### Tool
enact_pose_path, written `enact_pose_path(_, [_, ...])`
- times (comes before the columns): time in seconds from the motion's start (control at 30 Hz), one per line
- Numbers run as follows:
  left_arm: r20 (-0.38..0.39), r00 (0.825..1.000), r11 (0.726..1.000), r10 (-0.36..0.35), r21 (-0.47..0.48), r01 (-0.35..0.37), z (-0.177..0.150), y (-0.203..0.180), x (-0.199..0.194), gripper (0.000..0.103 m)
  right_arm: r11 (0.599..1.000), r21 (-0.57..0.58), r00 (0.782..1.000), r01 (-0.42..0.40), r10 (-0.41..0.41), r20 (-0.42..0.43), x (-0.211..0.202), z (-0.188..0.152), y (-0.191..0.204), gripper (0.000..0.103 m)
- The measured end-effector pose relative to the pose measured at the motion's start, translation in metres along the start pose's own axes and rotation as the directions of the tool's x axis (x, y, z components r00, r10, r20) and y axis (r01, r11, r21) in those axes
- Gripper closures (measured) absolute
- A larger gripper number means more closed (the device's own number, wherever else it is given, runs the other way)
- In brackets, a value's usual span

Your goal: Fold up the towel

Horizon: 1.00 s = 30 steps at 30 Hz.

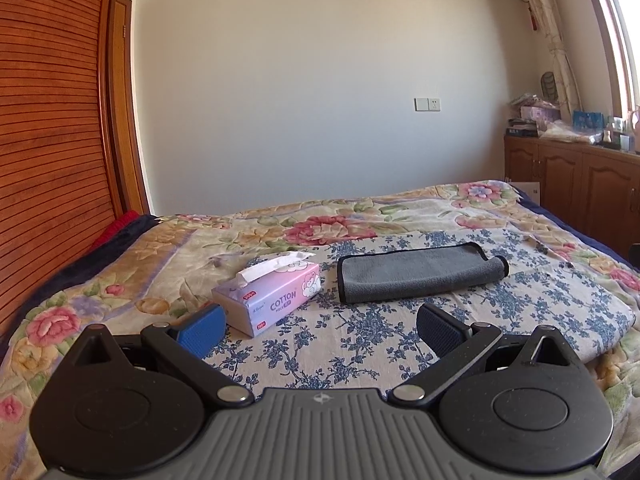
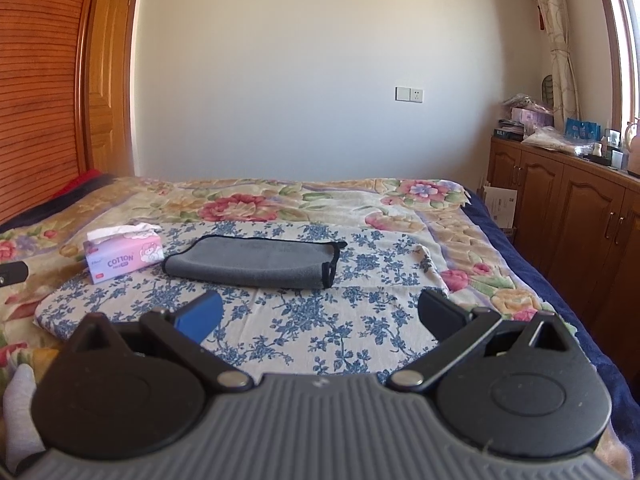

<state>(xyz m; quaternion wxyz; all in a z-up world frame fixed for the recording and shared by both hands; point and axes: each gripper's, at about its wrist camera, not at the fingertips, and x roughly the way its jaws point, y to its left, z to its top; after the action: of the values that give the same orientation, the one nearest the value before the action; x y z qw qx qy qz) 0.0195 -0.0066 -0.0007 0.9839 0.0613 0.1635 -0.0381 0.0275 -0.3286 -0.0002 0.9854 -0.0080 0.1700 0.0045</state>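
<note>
A grey towel [image 1: 420, 272] with black edging lies folded in a long strip on the blue-flowered cloth [image 1: 360, 344] on the bed. It also shows in the right wrist view [image 2: 256, 262]. My left gripper [image 1: 320, 326] is open and empty, held above the cloth short of the towel. My right gripper [image 2: 320, 316] is open and empty, also short of the towel and apart from it.
A pink tissue box [image 1: 272, 296] stands left of the towel, also in the right wrist view [image 2: 124, 258]. The bed has a floral blanket [image 2: 460, 232]. A wooden cabinet [image 2: 568, 216] stands at the right, a wooden wardrobe [image 1: 48, 140] at the left.
</note>
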Motion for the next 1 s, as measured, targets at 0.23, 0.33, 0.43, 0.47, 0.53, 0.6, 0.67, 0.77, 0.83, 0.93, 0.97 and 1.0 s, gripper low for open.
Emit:
enact_pose_path(0.23, [0.031, 0.999, 1.0, 0.014, -0.003, -0.014, 0.0009, 0.0023, -0.0027, 0.0, 1.0, 0.02, 1.0, 0.003, -0.004, 0.017, -0.0013, 0.0001, -0.0033, 0.0])
enact_pose_path(0.33, [0.045, 0.999, 1.0, 0.018, -0.003, -0.017, 0.0015, 0.0024, -0.0041, 0.0, 1.0, 0.021, 1.0, 0.006, -0.006, 0.024, -0.0019, -0.0002, -0.0035, 0.0])
enact_pose_path(0.43, [0.05, 0.999, 1.0, 0.019, -0.007, -0.018, 0.0016, 0.0032, -0.0047, 0.0, 1.0, 0.02, 0.999, 0.007, -0.008, 0.031, -0.0028, 0.0001, -0.0037, 0.0])
enact_pose_path(0.47, [0.051, 0.999, 1.0, 0.019, -0.008, -0.019, 0.0016, 0.0035, -0.0049, 0.0, 1.0, 0.02, 0.999, 0.007, -0.008, 0.033, -0.003, 0.0003, -0.0038, 0.0])
enact_pose_path(0.53, [0.053, 0.998, 1.0, 0.019, -0.011, -0.018, 0.001, 0.004, -0.006, 0.0, 1.0, 0.018, 0.999, 0.008, -0.008, 0.036, -0.0034, 0.0003, -0.0037, 0.0])
enact_pose_path(0.6, [0.053, 0.998, 1.0, 0.019, -0.012, -0.018, 0.001, 0.0042, -0.0062, 0.0, 1.0, 0.017, 0.999, 0.009, -0.01, 0.039, -0.0037, 0.0002, -0.0038, 0.0])
enact_pose_path(0.67, [0.052, 0.998, 1.0, 0.019, -0.011, -0.018, 0.001, 0.0041, -0.0062, 0.0, 1.0, 0.017, 0.999, 0.009, -0.01, 0.041, -0.0043, -0.0003, -0.004, 0.0])
enact_pose_path(0.77, [0.053, 0.998, 1.0, 0.019, -0.01, -0.018, 0.0009, 0.0042, -0.0062, 0.0, 1.0, 0.017, 0.999, 0.01, -0.011, 0.041, -0.0043, -0.0001, -0.004, 0.0])
enact_pose_path(0.83, [0.053, 0.998, 1.0, 0.019, -0.01, -0.018, 0.0008, 0.0042, -0.0063, 0.0, 1.0, 0.016, 0.999, 0.01, -0.01, 0.041, -0.0042, 0.0, -0.004, 0.0])
enact_pose_path(0.93, [0.052, 0.998, 1.0, 0.019, -0.01, -0.018, 0.0009, 0.0046, -0.0061, 0.0, 1.0, 0.016, 0.999, 0.01, -0.01, 0.041, -0.0044, -0.0001, -0.004, 0.0])
enact_pose_path(0.97, [0.052, 0.998, 1.0, 0.019, -0.009, -0.019, 0.0008, 0.0044, -0.0061, 0.0, 1.0, 0.016, 0.999, 0.01, -0.01, 0.042, -0.0044, 0.0001, -0.0041, 0.0])
enact_pose_path(1.0, [0.052, 0.998, 1.0, 0.019, -0.009, -0.018, 0.0007, 0.0043, -0.0061, 0.0, 1.0, 0.016, 0.999, 0.01, -0.011, 0.042, -0.0044, 0.0002, -0.0041, 0.0])
